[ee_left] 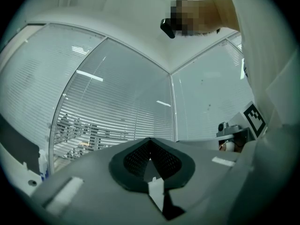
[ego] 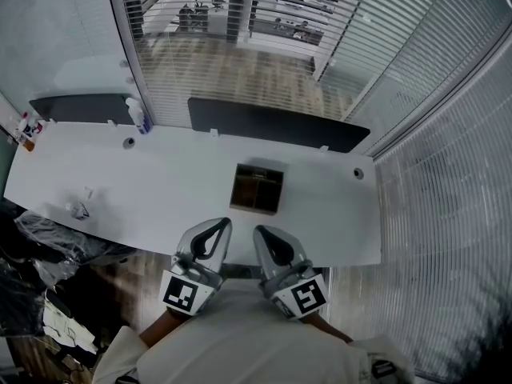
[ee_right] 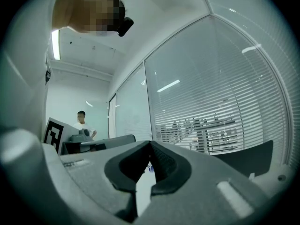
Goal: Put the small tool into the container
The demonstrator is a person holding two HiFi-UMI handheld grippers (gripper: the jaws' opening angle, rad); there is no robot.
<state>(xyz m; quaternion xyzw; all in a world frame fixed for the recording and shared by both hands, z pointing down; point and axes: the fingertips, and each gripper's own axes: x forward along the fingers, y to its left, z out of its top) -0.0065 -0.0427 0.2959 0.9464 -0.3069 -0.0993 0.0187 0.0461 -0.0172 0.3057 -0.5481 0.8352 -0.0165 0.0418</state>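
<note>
Holding left gripper (ego: 218,229) and right gripper (ego: 266,234) pressed together, empty, lower centre; eyeing probable small tool (ego: 78,210) far left on desk (ego: 176,182), nearer left gripper, axis unreadable.

Dim, cool-toned pics; heavy fisheye w/ black corners in gripper views; ceiling strip light (ee_right: 56,44) glare; foreground soft

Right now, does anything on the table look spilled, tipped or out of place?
Nothing stands out. The container sits upright on the white table, a few small items lie near its left edge, and the left gripper and right gripper are shut and empty at the near edge.
</note>
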